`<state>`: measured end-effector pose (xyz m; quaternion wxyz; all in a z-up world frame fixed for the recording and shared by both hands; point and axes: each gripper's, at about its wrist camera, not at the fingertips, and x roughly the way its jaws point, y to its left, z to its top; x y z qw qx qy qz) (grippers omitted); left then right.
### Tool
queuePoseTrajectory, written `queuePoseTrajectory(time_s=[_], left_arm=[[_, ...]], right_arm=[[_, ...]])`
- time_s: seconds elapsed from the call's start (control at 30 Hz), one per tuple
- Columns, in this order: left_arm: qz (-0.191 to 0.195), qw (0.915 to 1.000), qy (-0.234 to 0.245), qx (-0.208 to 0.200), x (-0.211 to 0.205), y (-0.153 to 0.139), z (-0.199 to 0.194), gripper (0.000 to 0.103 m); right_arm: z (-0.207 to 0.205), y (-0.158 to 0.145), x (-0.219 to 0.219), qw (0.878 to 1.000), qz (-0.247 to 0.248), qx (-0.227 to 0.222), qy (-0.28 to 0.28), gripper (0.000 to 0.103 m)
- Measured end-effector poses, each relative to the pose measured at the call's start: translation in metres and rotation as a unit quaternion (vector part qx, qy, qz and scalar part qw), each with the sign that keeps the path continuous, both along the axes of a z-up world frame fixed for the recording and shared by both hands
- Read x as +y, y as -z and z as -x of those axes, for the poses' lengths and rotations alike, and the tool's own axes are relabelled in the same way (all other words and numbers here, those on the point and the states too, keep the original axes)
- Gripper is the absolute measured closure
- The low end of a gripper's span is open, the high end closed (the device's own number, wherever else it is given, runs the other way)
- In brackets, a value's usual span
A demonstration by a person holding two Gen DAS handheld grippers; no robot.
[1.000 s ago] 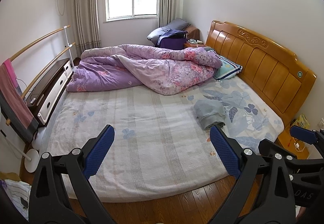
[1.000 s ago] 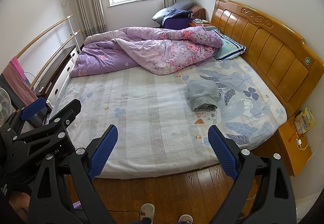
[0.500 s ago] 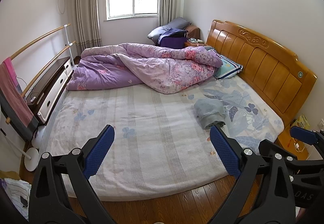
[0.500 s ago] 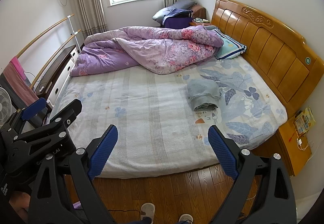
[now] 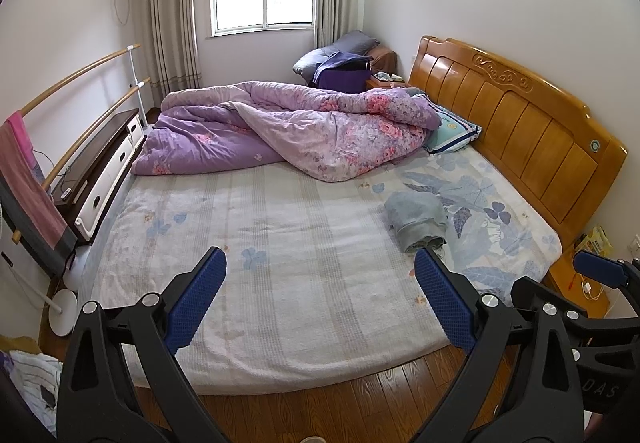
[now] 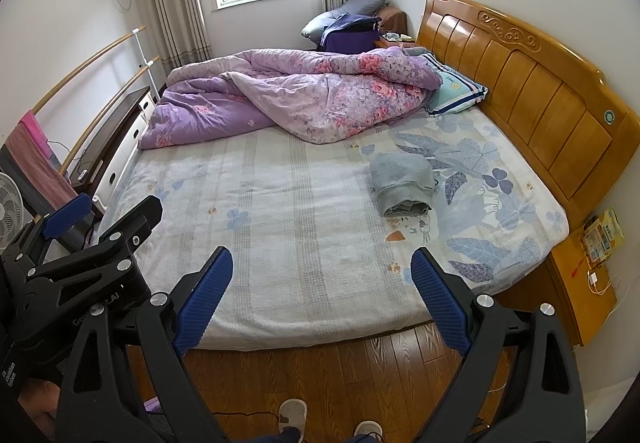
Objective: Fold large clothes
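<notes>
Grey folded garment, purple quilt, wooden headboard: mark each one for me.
grey folded garment [image 6: 402, 181], right wrist view, on its top fold.
purple quilt [image 6: 320, 99], right wrist view, on the floral middle of the heap.
wooden headboard [image 5: 520, 131], left wrist view, on a centre panel.

A grey garment [image 5: 417, 219] is seen lying on the bed sheet [image 5: 280, 243], already folded into a compact, roughly rectangular bundle. Its top surface is smooth and slightly domed, while stacked layers of cloth are exposed at the end facing the foot of the bed (darker folds are visible there). From the right wrist view the bundle [image 6: 402, 183] is found on the headboard side of the mattress, where the striped pale area meets the blue leaf print. It is set well apart from the purple floral quilt [image 5: 304, 127] heaped at the far side, and nothing is touching it.
</notes>
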<state>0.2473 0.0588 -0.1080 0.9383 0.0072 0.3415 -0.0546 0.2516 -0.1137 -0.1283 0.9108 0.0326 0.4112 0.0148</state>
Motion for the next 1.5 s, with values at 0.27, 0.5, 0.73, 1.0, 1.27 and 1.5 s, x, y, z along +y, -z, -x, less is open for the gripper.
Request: queuePoseTrajectory(time_s=[0.27, 0.5, 0.73, 1.0, 1.27, 1.5], left_arm=[[-0.001, 1.0000, 0.000, 0.000, 0.000, 0.000, 0.000, 0.008], [0.000, 1.0000, 0.000, 0.001, 0.001, 0.000, -0.001, 0.008], [0.000, 1.0000, 0.001, 0.003, 0.000, 0.000, -0.002, 0.008], [0.001, 1.0000, 0.001, 0.003, 0.000, 0.000, -0.002, 0.008], [0.004, 0.9999, 0.005, 0.008, 0.001, 0.009, -0.003, 0.008], [0.014, 0.9997, 0.012, 0.019, 0.011, 0.017, -0.019, 0.008]], right_arm=[[0.000, 0.002, 0.001, 1.000, -0.001, 0.001, -0.001, 0.016], [-0.002, 0.004, 0.001, 1.000, 0.000, 0.003, -0.002, 0.016], [-0.002, 0.004, 0.002, 1.000, 0.000, 0.004, -0.001, 0.016], [-0.005, 0.004, 0.000, 1.000, 0.000, 0.005, -0.003, 0.016], [-0.016, 0.011, -0.008, 1.000, 0.002, 0.009, -0.002, 0.016], [-0.022, 0.012, -0.009, 1.000, 0.003, 0.012, -0.001, 0.016]])
